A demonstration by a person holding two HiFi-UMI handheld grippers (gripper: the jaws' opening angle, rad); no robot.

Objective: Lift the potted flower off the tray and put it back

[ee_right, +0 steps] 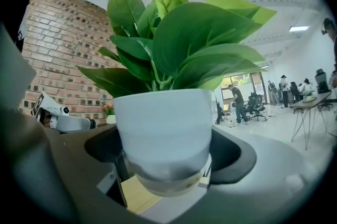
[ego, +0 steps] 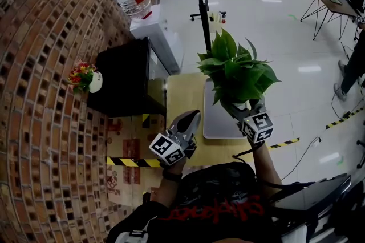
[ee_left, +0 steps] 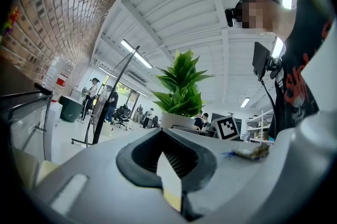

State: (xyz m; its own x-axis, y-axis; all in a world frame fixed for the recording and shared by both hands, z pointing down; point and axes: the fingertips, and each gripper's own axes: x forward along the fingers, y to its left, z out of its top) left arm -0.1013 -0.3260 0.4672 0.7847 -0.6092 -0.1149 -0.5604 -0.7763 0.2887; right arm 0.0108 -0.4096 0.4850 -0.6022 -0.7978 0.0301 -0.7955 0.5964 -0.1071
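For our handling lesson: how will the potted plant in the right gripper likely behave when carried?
The potted plant is probably top-heavy: leaves spread wider than its white pot, so tilting may tip it. The pot looks smooth and glossy, so it might slip in the right gripper.

Desk (ego: 183,93): pale yellow top, with its left edge against a black cabinet.
Tray (ego: 218,120): light grey, flat and rectangular, lying on the right part of the desk.
Black cabinet (ego: 122,73): dark top, standing between the desk and the brick wall (ego: 40,93).
Small flower pot (ego: 85,77): white, holding red and yellow blooms, at the cabinet's wall side.
Floor (ego: 268,19): pale and glossy.
Striped tape (ego: 131,162): black and yellow, on the floor by the desk's near edge.
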